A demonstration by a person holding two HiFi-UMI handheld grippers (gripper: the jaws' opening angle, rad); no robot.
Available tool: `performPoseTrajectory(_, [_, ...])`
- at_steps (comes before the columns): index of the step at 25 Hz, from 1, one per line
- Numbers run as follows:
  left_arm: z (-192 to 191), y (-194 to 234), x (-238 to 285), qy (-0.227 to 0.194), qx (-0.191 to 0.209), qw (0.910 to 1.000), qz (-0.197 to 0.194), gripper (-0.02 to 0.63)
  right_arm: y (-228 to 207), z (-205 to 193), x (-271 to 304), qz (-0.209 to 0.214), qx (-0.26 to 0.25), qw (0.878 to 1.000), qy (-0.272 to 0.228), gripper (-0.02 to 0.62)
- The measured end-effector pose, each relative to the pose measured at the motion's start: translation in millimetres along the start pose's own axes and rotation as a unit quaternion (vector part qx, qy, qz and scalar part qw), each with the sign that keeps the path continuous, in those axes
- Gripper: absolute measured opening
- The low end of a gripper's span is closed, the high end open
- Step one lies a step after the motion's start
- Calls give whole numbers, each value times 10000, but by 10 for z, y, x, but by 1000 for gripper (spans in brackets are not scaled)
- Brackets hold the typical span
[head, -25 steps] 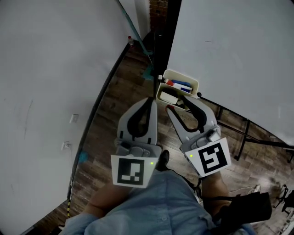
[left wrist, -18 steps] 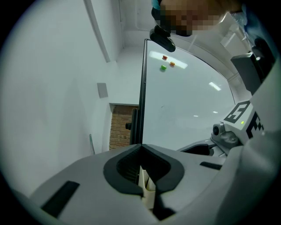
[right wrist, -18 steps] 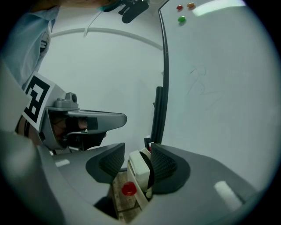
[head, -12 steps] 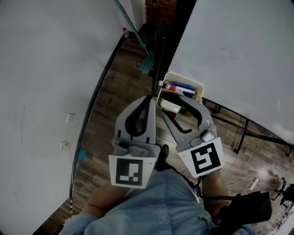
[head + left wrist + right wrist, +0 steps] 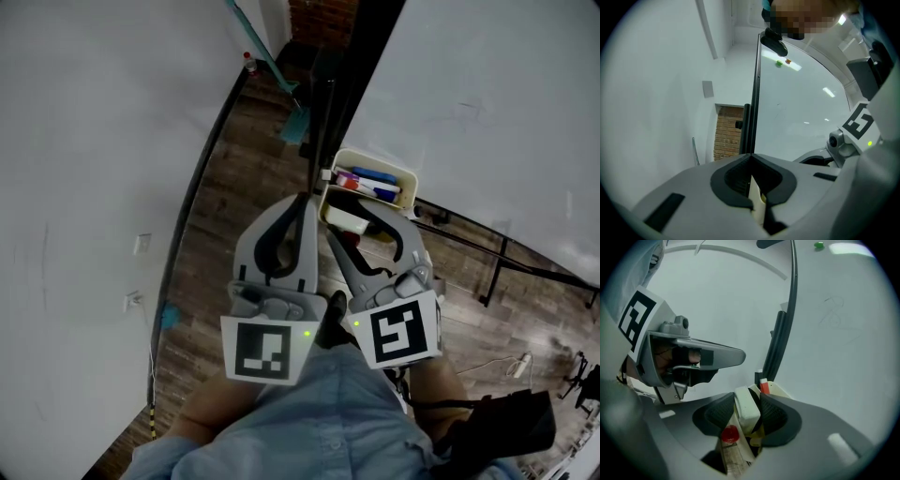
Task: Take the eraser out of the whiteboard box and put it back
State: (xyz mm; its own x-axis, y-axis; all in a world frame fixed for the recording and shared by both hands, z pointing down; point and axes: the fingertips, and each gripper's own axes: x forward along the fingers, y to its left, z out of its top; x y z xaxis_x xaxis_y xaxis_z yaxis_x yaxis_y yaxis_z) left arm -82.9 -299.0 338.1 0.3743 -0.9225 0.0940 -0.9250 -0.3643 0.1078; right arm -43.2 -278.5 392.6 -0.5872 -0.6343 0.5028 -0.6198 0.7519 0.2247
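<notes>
Eraser [image 5: 345,221] sits in the front part of the box [image 5: 401,176] hung on the whiteboard [image 5: 487,103], in front of the markers [image 5: 370,180], so the right claw [image 5: 749,401] comes at it tilted downward, one jaw on either side. Its jaws stand wide and have just been closing, with the eraser between them but not plainly pinched yet. Alongside, the left claw [image 5: 751,157] looks idle, jaws together on nothing.
</notes>
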Motion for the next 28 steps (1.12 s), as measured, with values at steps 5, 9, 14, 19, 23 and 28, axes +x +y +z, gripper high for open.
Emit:
performPoseTrajectory(5, [18,25,-16,-41,9,10000,-3,5,15,-20,16,43,-95,9999,117,149])
performPoseTrajectory(9, [47,40,-53,-72,33,10000,19,5,-2,4,15,12,24,10000,68,133])
performPoseTrajectory(14, [88,51,-121,-93,94,9999,58,5,-31,96,-70,-65,156,9998,-137,130])
performPoseTrajectory(19, [196,-4,-205,-244,177,9995,94,5,-53,229,-227,-171,166,9989,-403,130])
performPoseTrajectory(23, [298,-95,-310,-370,275,9989,125,5,-79,368,-411,-307,220,9962,-785,129])
performPoseTrajectory(28, [430,-223,-498,-520,447,9975,180,5,-68,517,-675,-492,221,9918,-1162,129])
